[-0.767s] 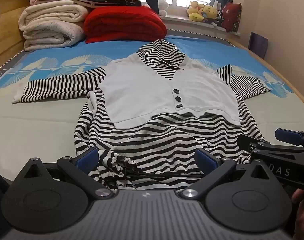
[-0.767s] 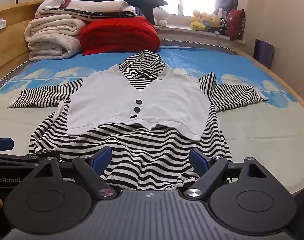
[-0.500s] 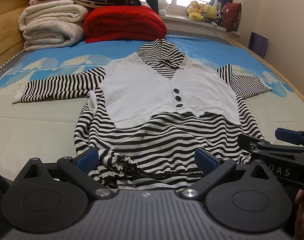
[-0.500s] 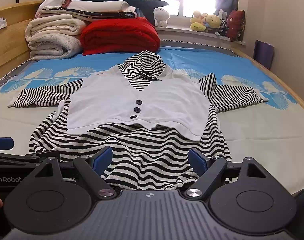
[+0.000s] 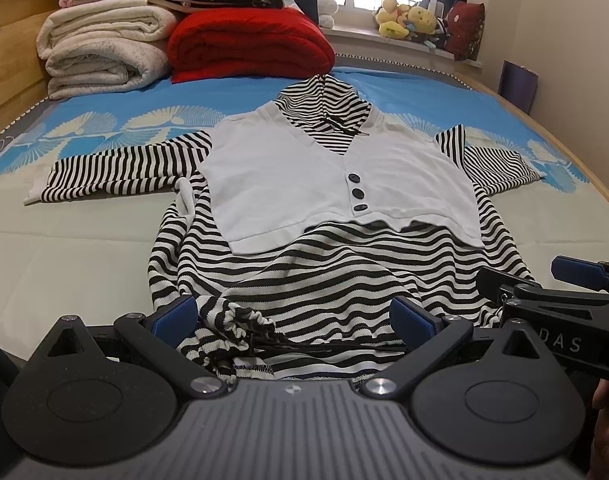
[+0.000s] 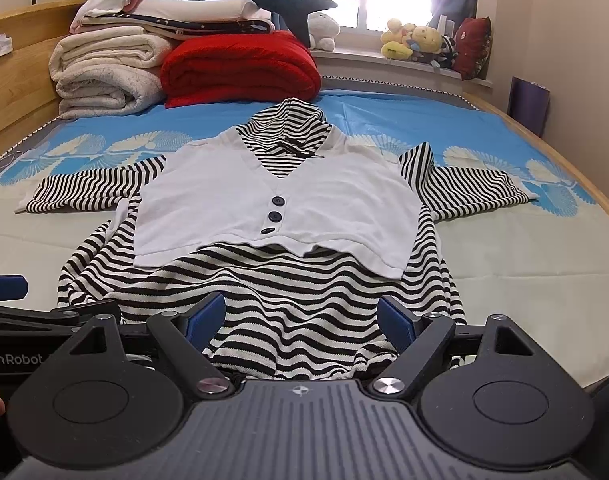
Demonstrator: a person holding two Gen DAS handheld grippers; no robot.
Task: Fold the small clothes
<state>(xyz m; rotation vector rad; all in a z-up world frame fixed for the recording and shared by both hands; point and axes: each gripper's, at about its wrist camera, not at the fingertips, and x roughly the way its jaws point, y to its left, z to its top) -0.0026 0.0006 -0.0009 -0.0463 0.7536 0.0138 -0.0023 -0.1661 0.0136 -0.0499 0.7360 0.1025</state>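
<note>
A small black-and-white striped hoodie (image 5: 328, 276) with a white buttoned vest front (image 5: 304, 184) lies face up on the bed, sleeves spread, hood toward the window. It also shows in the right wrist view (image 6: 288, 292). My left gripper (image 5: 292, 316) is open at the hem's left part, its blue fingertips (image 5: 172, 314) either side of a bunched drawstring corner (image 5: 232, 320). My right gripper (image 6: 300, 314) is open over the hem's right part. Each gripper shows at the edge of the other's view.
Folded cream blankets (image 5: 100, 52) and a red blanket (image 5: 248, 44) are stacked at the head of the bed. Plush toys (image 5: 408, 20) sit on the windowsill. The wooden bed rim (image 5: 576, 160) runs along the right. A blue patterned sheet (image 5: 404, 96) covers the far mattress.
Almost nothing has changed. Both grippers stay open at the hem, with only a very slight shift of the views.
</note>
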